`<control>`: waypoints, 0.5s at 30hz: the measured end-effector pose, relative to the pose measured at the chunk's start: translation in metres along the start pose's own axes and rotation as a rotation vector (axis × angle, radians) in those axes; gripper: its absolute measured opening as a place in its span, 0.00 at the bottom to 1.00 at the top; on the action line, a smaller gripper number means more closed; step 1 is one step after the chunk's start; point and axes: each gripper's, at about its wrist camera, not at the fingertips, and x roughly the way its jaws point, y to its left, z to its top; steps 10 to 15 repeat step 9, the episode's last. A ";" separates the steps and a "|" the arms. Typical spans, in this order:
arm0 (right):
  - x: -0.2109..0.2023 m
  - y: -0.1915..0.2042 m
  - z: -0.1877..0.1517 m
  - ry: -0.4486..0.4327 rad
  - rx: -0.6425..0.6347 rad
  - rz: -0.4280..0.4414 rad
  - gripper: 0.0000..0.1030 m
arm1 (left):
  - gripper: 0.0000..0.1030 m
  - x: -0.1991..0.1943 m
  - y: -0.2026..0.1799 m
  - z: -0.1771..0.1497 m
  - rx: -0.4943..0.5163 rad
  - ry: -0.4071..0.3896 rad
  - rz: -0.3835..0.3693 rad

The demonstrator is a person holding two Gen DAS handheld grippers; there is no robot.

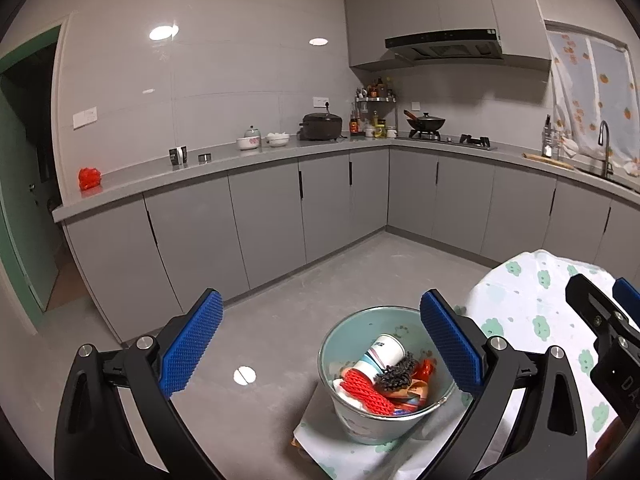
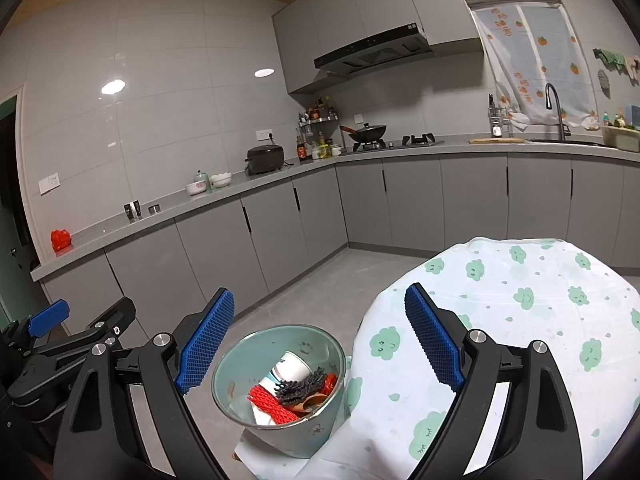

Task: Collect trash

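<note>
Left wrist view: the left hand-held gripper is released, its blue pads spread wide and empty, raised above the floor with the trash bucket at 5 o'clock of the frame centre, just inside the right-side pad. The bucket holds a paper cup, a red foam net, a dark scrubber-like bundle and other scraps, so most collected trash appears already deposited. The bucket stands low on a cloth-covered ledge beside the table with the cloud-print cloth, probably so that both grippers can drop items in from above. On the counter at 10 o'clock lies a red crumpled bag, well apart from the bucket; it may be remaining trash, though this is a judgement. The right hand-held gripper shows at 4 o'clock. Right wrist view: the right hand-held gripper is likewise released and empty, its pads straddling the gap between the bucket at 6 o'clock and the table cloth at 4 o'clock. The left hand-held gripper appears at 8 o'clock. The red bag sits at 9 o'clock on the counter. Both grippers held apart suggests readiness for a further pick.
</note>
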 end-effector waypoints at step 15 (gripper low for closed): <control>-0.001 -0.001 0.001 -0.002 0.000 -0.002 0.84 | 0.95 0.000 0.001 0.002 -0.006 -0.004 -0.010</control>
